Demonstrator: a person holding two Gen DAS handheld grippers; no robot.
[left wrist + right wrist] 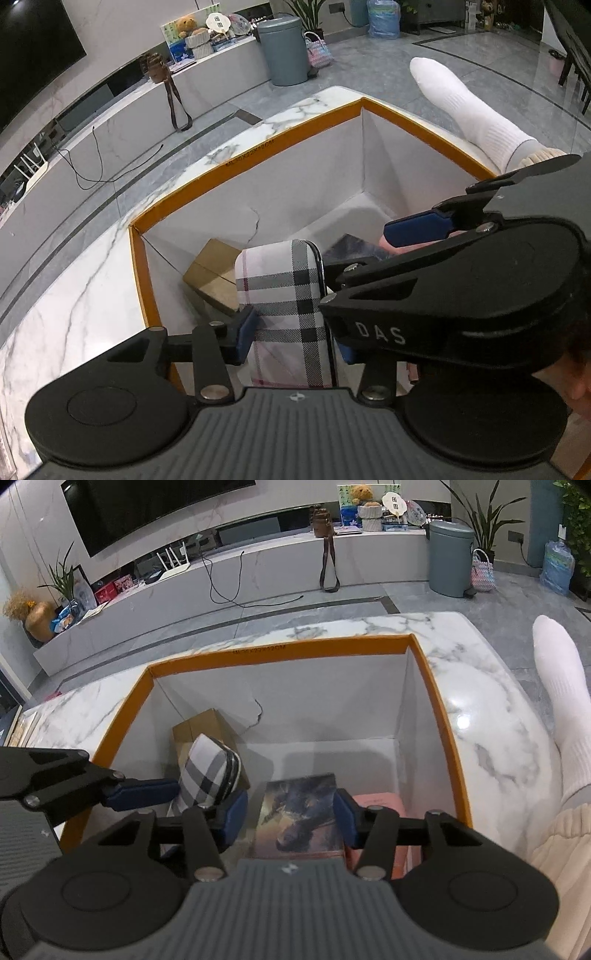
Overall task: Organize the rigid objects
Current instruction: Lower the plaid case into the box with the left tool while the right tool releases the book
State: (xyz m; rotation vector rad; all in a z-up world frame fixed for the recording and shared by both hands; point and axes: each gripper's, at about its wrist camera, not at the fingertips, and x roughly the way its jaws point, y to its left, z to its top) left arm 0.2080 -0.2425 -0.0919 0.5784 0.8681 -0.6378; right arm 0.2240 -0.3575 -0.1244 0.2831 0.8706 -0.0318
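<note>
The plaid case [284,295] is held upright inside the orange-rimmed box [258,146], near its left wall, and is pinched between the blue pads of the left gripper [295,332]. Behind the case, a brown cardboard box [210,273] lies on the floor of the container, close to the left rear corner. To the right of the case, a dark picture-printed box [299,812] stands between the pads of the right gripper [291,819] — the pads are seen pressed against its two sides, so it is gripped. A pink box [380,801] is located just beside it, on the right. The orange-rimmed box rests on a white marble table [491,716]. A person's foot in a white sock [561,686] is seen beyond the table's right edge — apart from the container.
</note>
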